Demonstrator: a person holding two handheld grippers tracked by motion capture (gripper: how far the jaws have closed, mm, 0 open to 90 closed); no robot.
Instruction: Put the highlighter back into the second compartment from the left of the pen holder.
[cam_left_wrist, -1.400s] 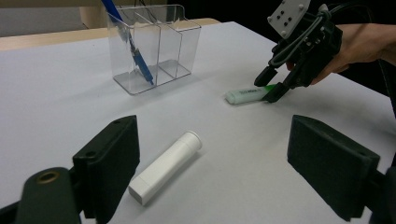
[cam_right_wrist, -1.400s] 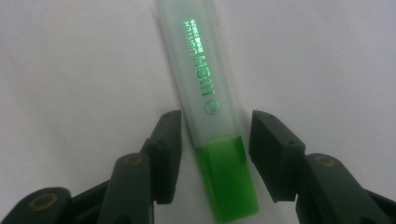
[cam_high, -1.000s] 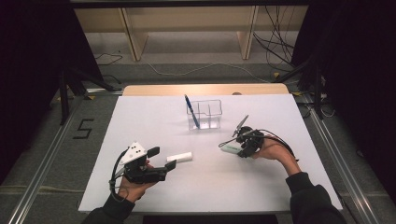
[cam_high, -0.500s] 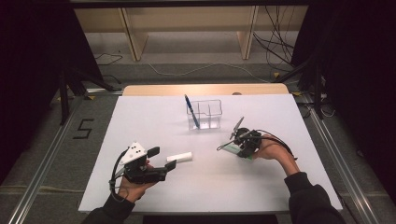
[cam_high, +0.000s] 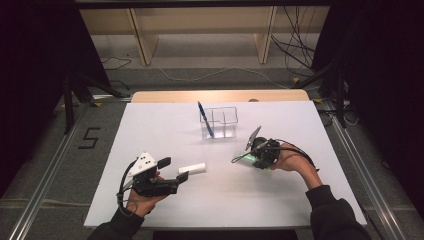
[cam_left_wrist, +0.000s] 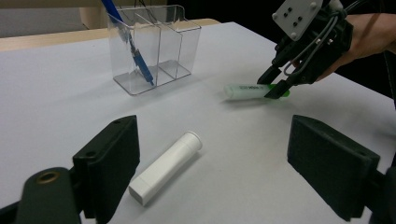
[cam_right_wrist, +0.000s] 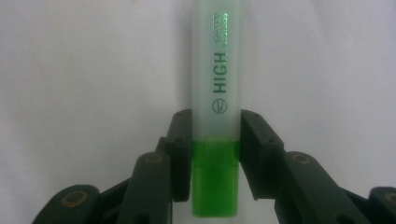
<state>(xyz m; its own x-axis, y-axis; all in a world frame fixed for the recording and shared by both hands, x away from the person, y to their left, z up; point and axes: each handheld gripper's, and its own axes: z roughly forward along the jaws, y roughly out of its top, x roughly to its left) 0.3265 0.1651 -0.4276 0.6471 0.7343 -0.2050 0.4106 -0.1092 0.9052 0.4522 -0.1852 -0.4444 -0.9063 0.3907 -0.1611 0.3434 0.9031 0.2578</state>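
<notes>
Nearest me, the left tool (cam_high: 170, 170) rests on the table (cam_high: 150, 125) with its jaws wide and nothing between them; the white tube (cam_high: 192, 169) lies just ahead of it, long axis toward 2 o'clock. Further right, the right tool (cam_high: 247, 156) has just closed onto the green highlighter (cam_right_wrist: 217, 93), pads pressing its sides near the coloured end. The clear organiser (cam_high: 218, 121) stands at about 11 o'clock from that tool, with bare table between them.

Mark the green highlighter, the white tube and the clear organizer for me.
green highlighter (cam_right_wrist: 217, 60), right gripper view, frosted barrel.
white tube (cam_left_wrist: 166, 166), left gripper view, middle of its body.
clear organizer (cam_high: 231, 116), high view, right wall.
</notes>
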